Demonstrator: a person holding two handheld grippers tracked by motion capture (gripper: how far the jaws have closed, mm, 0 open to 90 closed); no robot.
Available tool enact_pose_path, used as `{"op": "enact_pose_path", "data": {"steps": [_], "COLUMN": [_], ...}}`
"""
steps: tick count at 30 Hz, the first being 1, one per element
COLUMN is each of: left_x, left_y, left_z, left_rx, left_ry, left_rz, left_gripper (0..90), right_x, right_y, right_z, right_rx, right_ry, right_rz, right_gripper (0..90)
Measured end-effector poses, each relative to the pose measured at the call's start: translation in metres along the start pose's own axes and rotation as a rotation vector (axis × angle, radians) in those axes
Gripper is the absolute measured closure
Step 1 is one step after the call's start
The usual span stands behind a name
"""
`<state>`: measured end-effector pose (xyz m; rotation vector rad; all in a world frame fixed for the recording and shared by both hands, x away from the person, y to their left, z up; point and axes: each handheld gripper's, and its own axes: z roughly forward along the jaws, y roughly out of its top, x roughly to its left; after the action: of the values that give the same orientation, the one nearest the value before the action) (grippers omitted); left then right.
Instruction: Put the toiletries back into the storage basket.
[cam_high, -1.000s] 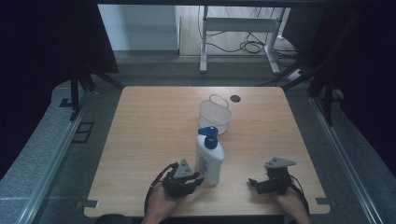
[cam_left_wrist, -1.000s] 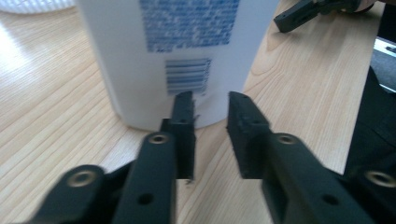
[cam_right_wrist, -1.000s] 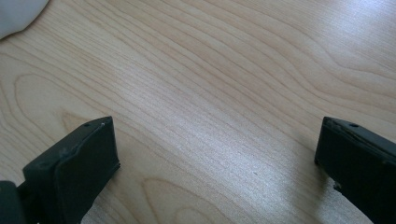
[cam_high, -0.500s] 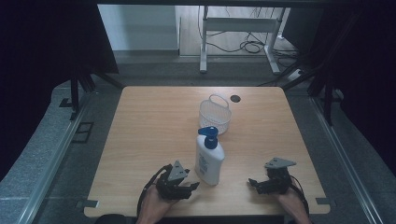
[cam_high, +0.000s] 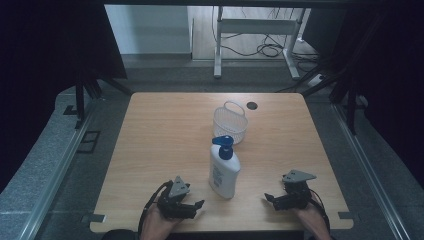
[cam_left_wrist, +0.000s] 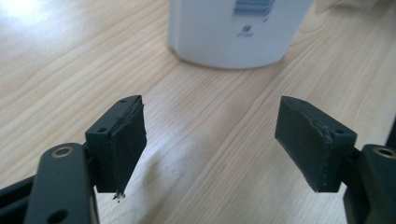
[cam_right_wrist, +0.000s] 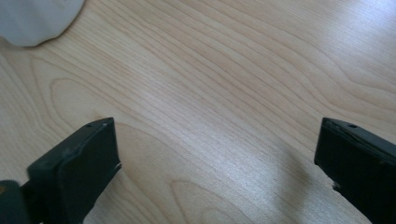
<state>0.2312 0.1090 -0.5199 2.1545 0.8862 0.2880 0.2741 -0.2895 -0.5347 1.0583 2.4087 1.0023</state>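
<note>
White pump bottle (cam_high: 223, 170) stands upright on the wooden table (cam_high: 160, 140), just in front of a small basket (cam_high: 230, 123) — likely the approach step. Next calls for closing in on it. Left gripper (cam_high: 197, 206) and right gripper (cam_high: 269, 199) both gape wide, empty — touching nothing.

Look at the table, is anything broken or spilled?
Nothing is spilled: the bottle stands upright and the basket sits upright behind it. One small flaw: in the left gripper view, the pad on one jaw of the left gripper looks frayed at its lower corner.
</note>
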Motion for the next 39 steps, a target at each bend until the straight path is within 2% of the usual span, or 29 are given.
{"op": "enact_pose_path", "data": {"steps": [2, 7, 11, 16, 19, 23, 28, 36, 39], "left_x": [0.002, 0.006, 0.009, 0.016, 0.018, 0.019, 0.020, 0.020, 0.020], "left_y": [-0.002, -0.005, -0.008, -0.012, -0.013, -0.014, -0.015, -0.015, -0.015], "left_z": [0.001, 0.006, 0.008, 0.013, 0.014, 0.016, 0.016, 0.016, 0.016], "left_rx": [0.012, 0.056, 0.073, 0.082, 0.079, 0.068, 0.061, 0.064, 0.062], "left_ry": [0.016, 0.028, 0.034, 0.054, 0.075, 0.098, 0.102, 0.101, 0.102], "left_rz": [0.004, -0.004, -0.016, -0.032, -0.028, -0.027, -0.029, -0.030, -0.030], "left_gripper": [22.4, 17.8, 16.1, 14.8, 13.5, 12.6, 11.9, 11.7, 11.8], "right_x": [0.001, 0.006, 0.008, 0.011, 0.012, 0.015, 0.018, 0.025, 0.031], "right_y": [0.000, 0.004, 0.007, 0.010, 0.011, 0.014, 0.018, 0.026, 0.033], "right_z": [-0.001, -0.005, -0.008, -0.011, -0.013, -0.015, -0.016, -0.017, -0.018], "right_rx": [-0.001, -0.019, -0.027, -0.022, -0.028, -0.050, -0.062, -0.072, -0.085], "right_ry": [0.004, 0.008, 0.012, 0.018, 0.022, 0.021, 0.032, 0.102, 0.123], "right_rz": [-0.004, -0.024, -0.026, -0.015, -0.015, -0.031, -0.039, -0.005, -0.012], "right_gripper": [0.0, 0.0, 0.0, 0.0, 0.0, 0.0, 0.0, 0.0, 0.0]}}
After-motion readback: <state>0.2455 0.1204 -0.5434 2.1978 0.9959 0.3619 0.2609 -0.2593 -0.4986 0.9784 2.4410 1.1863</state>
